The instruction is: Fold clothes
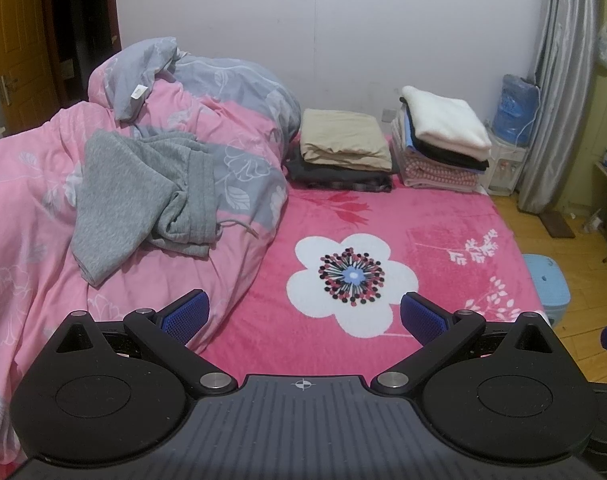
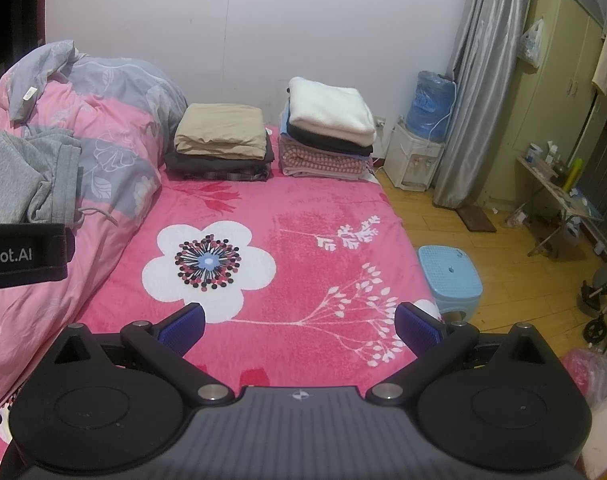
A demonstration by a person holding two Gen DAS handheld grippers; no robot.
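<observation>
Left hand-held gripper [image 1: 304, 317]: hovering over the bed [image 1: 443, 216], jaws spread wide, holding nothing.
Right hand-held gripper [image 2: 300, 325]: hanging over the pink blanket, jaws likewise apart and empty.
Grey garment [image 1: 143, 196]: lying crumpled on the pink quilt [image 1: 35, 184], left of both grippers.
Folded stacks: beige-topped pile [image 1: 341, 142] and white-topped pile [image 1: 443, 128] sitting side by side near the wall.

Cut off at the left edge of the right wrist view: grey sweatpants [image 2: 19, 176], partly behind a black strap [image 2: 23, 254] with clipped lettering. Too small to identify: clutter on the table [image 2: 559, 184]. Cropped at the right edge: wheelchair [image 2: 605, 308].
</observation>
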